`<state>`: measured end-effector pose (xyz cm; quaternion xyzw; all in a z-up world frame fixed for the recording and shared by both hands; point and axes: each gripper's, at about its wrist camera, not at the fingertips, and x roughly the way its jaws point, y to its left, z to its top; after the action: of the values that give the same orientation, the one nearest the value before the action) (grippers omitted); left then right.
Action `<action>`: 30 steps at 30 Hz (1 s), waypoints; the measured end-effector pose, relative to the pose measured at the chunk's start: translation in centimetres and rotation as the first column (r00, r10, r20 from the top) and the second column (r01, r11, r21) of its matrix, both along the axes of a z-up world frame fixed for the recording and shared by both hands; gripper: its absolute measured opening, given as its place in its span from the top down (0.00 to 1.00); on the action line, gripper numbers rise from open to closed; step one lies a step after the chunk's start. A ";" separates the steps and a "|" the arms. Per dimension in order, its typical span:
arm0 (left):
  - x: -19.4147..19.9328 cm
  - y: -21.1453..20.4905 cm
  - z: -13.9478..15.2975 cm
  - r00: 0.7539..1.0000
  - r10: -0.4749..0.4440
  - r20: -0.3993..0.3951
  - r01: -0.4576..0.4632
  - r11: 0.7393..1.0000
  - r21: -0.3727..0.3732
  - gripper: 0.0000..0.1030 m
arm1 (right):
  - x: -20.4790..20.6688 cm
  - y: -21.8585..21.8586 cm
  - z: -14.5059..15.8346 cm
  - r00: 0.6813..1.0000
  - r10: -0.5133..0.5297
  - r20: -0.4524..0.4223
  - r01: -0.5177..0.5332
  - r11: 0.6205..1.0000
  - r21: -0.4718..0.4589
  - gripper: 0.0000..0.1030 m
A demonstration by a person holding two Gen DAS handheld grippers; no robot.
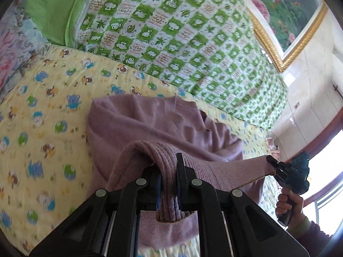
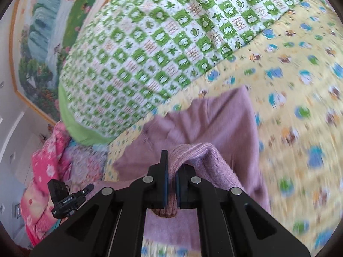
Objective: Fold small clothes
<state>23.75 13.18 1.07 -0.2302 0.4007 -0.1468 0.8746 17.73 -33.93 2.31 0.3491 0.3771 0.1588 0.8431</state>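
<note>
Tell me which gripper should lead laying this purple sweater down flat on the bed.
Probably neither. The left gripper and the right gripper each pinch a ribbed edge of the purple sweater, lifted between them, so lower together.

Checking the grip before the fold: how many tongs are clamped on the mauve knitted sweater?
2. The left tongs pinch the mauve knitted sweater at its ribbed edge; the right tongs pinch the same edge further along.

Mauve knit sweater (image 1: 150, 126), ribbed hem. Yellow bedsheet (image 1: 42, 107) with blue, green, brown cartoon animals. Green-and-white checked quilt (image 1: 182, 38), leaf and frog motifs, plain lime edge. Pink floral bedding (image 2: 47, 171). Gold-framed landscape painting (image 1: 289, 6). Black grippers.
</note>
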 end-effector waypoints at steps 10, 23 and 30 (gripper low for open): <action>10.8 0.0 -3.6 0.999 0.023 -0.041 -0.021 0.999 0.038 0.91 | 9.0 -0.8 -4.7 0.998 -0.037 -0.057 0.035 0.999 -0.026 0.94; 14.3 -0.6 -7.6 0.993 0.035 -0.109 -0.028 0.997 0.067 0.89 | 11.9 -1.2 -8.0 0.989 -0.047 -0.140 0.040 0.998 -0.052 0.91; 14.4 -0.6 -8.0 0.991 0.046 -0.126 -0.038 0.997 0.065 0.85 | 11.9 -0.9 -8.0 0.988 -0.058 -0.142 0.049 0.997 -0.064 0.91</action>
<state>38.14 12.62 -6.89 -0.2198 0.4551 -0.1008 0.8570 29.59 -34.85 -5.73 0.3441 0.4321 0.0991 0.8277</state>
